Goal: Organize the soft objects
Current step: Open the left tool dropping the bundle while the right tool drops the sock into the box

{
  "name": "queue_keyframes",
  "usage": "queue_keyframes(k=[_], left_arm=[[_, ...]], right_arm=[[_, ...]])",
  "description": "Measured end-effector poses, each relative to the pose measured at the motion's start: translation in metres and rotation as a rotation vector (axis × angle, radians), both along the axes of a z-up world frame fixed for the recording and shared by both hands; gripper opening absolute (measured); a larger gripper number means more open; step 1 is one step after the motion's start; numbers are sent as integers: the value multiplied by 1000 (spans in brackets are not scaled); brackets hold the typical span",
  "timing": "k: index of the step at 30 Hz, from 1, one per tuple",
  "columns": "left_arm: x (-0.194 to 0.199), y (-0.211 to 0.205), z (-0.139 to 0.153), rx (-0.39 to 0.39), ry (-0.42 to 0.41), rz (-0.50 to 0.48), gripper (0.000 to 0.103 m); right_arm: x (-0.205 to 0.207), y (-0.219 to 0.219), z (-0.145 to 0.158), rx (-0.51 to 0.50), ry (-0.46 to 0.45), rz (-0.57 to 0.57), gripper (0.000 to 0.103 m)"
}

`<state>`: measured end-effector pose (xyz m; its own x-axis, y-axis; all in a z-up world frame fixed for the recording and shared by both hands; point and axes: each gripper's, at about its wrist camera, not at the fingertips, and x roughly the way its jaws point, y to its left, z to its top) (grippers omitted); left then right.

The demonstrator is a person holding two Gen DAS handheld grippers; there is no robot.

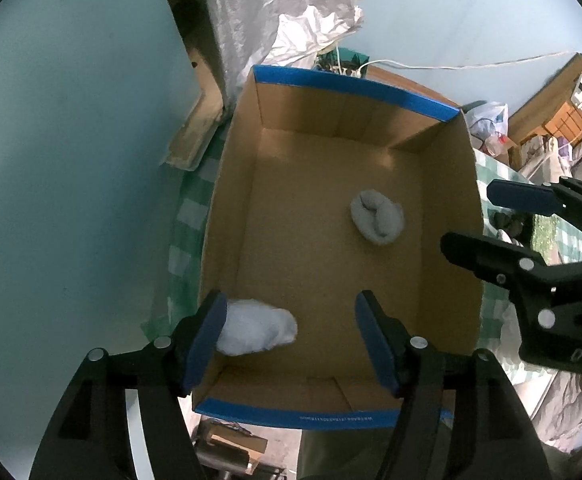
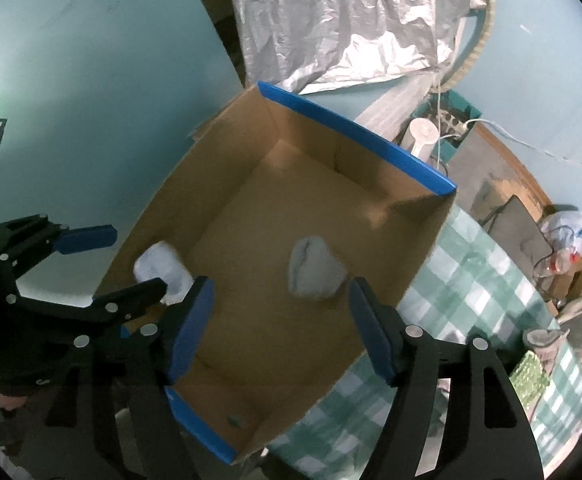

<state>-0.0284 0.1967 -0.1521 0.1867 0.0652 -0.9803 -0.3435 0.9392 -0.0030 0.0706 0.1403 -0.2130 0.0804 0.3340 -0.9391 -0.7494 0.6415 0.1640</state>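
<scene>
Both grippers, left [image 1: 291, 340] and right [image 2: 281, 328], seen spread, empty, above cardboard box [image 1: 467, 216]. White bundle [image 1: 257, 330] and rolled sock [image 1: 377, 218] lay inside. Drop judged done; further soft item to be fetched.

Dim bluish indoor light, soft shadows inside cardboard box [image 1: 443, 208]; fisheye edges warped, right wrist view slightly blurred.
</scene>
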Motion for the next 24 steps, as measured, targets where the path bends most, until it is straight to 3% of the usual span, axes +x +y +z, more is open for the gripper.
queue_keyframes(k=[16,24], left_arm=[[6,-32,22,-2,-41,-81,70],[12,-55,33,-2,-68,-133,75]], right_arm=[[-3,-48,27,11,-28,-84,75],[-8,-83,42,20,-39,-133,75]])
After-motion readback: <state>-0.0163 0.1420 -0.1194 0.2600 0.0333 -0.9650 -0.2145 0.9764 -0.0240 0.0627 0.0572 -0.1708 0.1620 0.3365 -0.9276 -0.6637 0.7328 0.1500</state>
